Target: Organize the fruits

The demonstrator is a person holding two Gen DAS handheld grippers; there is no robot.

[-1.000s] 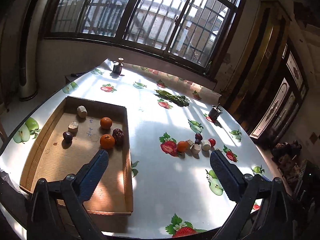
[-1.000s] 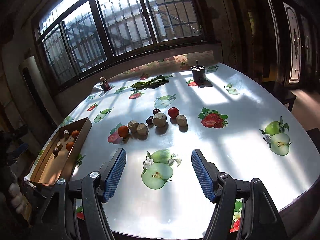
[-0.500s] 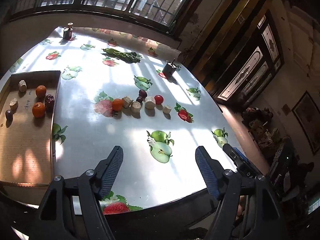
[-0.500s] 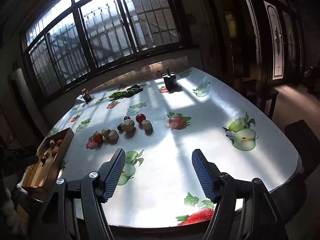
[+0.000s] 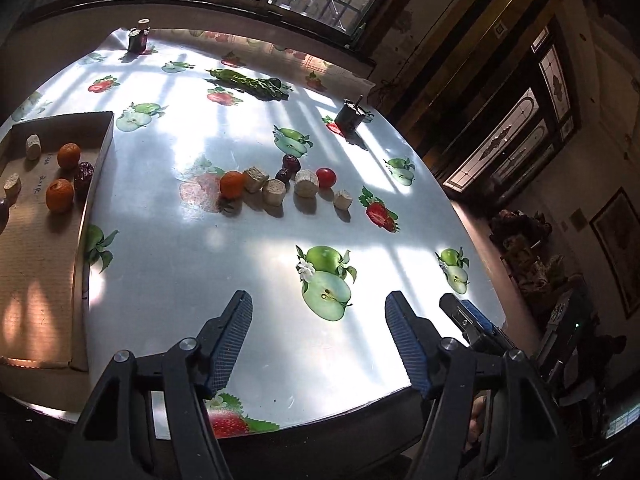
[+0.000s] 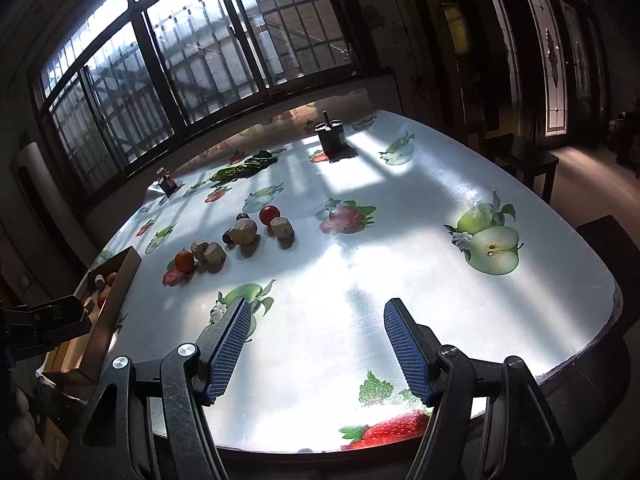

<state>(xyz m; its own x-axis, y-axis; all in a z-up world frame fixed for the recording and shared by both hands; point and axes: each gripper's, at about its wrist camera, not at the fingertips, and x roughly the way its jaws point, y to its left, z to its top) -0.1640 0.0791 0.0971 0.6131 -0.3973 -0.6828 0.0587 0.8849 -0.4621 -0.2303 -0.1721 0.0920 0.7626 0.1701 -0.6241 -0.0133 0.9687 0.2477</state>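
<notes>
A loose row of fruit lies mid-table: an orange [image 5: 232, 183] [image 6: 184, 261], several beige chunks [image 5: 274, 191] [image 6: 243, 231], dark dates [image 5: 291, 163] and a red tomato [image 5: 325, 177] [image 6: 269, 215]. A cardboard tray [image 5: 92, 184] [image 6: 116, 300] at the left holds two oranges [image 5: 59, 195], a date [image 5: 83, 174] and beige chunks. My left gripper [image 5: 318, 312] is open and empty above the table's near edge. My right gripper [image 6: 316, 320] is open and empty, also near the front edge. The right gripper's tip shows in the left wrist view [image 5: 472, 318].
The table wears a glossy fruit-print cloth [image 5: 248, 264]. A dark square holder [image 5: 350, 117] [image 6: 331, 137], a leafy green bunch [image 5: 250, 82] [image 6: 244, 168] and a small jar [image 5: 139, 38] [image 6: 167, 181] stand at the far side. Windows run behind the table.
My left gripper has swung right from over the tray to the table's front middle. My right gripper has pulled back and turned right. Both stay open; no fruit has moved.
</notes>
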